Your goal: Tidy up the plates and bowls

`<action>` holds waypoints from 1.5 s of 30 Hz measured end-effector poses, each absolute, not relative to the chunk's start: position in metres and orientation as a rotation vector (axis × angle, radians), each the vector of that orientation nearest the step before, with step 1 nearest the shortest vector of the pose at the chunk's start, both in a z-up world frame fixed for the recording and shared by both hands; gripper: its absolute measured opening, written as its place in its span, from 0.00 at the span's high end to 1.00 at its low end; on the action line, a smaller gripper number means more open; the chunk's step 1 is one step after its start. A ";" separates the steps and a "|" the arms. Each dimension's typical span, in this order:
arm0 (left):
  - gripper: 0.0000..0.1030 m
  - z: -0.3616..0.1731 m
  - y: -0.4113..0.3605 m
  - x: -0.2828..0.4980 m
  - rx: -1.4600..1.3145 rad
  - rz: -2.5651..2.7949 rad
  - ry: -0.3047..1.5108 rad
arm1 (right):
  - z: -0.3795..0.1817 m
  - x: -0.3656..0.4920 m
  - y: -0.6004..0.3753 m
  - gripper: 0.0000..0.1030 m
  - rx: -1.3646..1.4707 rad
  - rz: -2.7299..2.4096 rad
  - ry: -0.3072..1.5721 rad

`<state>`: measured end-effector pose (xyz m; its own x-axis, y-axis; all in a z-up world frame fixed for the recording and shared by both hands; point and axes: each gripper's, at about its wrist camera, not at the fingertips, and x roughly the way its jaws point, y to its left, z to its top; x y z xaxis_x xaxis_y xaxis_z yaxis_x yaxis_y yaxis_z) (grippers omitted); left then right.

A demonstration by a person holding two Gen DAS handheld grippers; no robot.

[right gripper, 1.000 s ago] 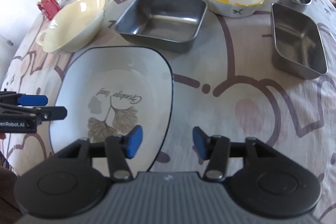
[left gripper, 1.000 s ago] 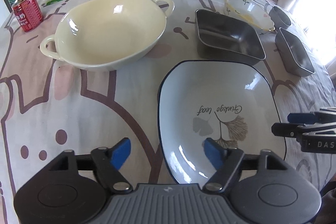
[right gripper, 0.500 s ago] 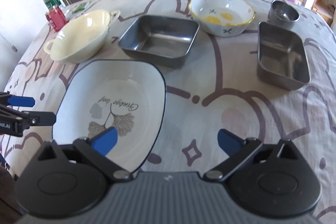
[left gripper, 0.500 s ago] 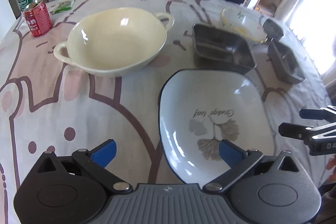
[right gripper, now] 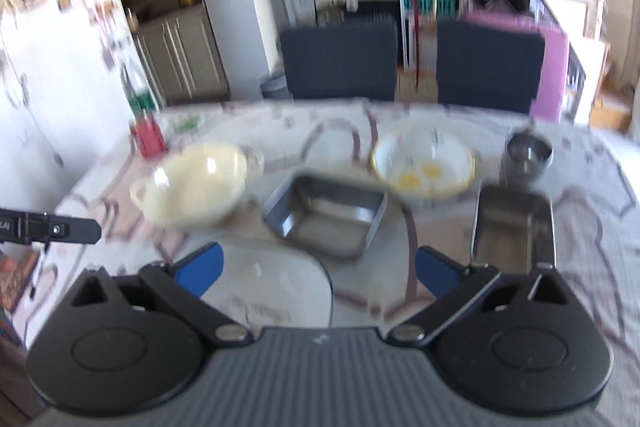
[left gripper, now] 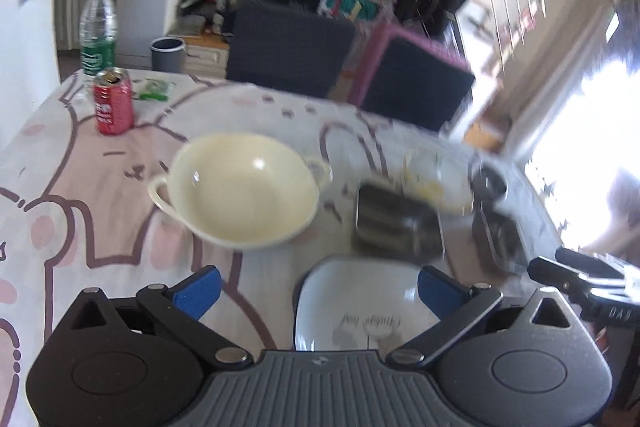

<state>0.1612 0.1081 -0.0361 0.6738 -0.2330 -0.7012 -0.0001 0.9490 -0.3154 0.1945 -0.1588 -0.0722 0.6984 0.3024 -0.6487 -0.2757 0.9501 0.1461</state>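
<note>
the white plate (left gripper: pixel 360 291) with the dark rim and leaf print is lying flat on the patterned tablecloth (left gripper: pixel 80 219), nearest to me, sitting low between my two tools. my left gripper (left gripper: pixel 318 289) is hovering above its left half — jaws spread as wide as they go, blue pads (left gripper: pixel 198 291) clear of everything, nothing between them. my right gripper (right gripper: pixel 318 273) is hanging over the plate's right edge, equally wide and gripping nothing; in its view the plate (right gripper: pixel 272 287) is showing under the left pad.

beyond the plate, the square steel tray (right gripper: pixel 326 215) is sitting just behind it, with the cream two-handled bowl (left gripper: pixel 240 187) off to the left and apart from it. further back, the yellow-rimmed flowered bowl (right gripper: pixel 424 163) is resting behind the square tray, and to the right the rectangular steel tray (right gripper: pixel 514 227) is lying near the small steel cup (right gripper: pixel 528 155), which is standing just behind it.

at the far left corner a red can (left gripper: pixel 113 101) and a water bottle (left gripper: pixel 98 27) are standing close together — well away from the dishes. two dark chairs (right gripper: pixel 340 59) are standing past the table's far edge. both views are blurring.
</note>
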 end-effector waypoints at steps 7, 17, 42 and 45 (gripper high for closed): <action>0.00 -0.022 0.148 0.176 -0.475 -0.008 0.738 | -0.051 0.222 -0.138 0.00 -0.010 0.320 0.590; 0.01 -0.040 0.201 0.220 -0.618 0.147 0.741 | -0.053 0.298 -0.102 0.00 0.045 0.345 0.508; 0.64 -0.120 0.225 0.291 -0.586 0.251 0.981 | -0.163 0.429 -0.059 0.59 0.246 0.517 1.017; 0.71 -0.124 0.226 0.295 -0.575 0.254 0.999 | -0.166 0.431 -0.050 0.60 0.228 0.554 1.026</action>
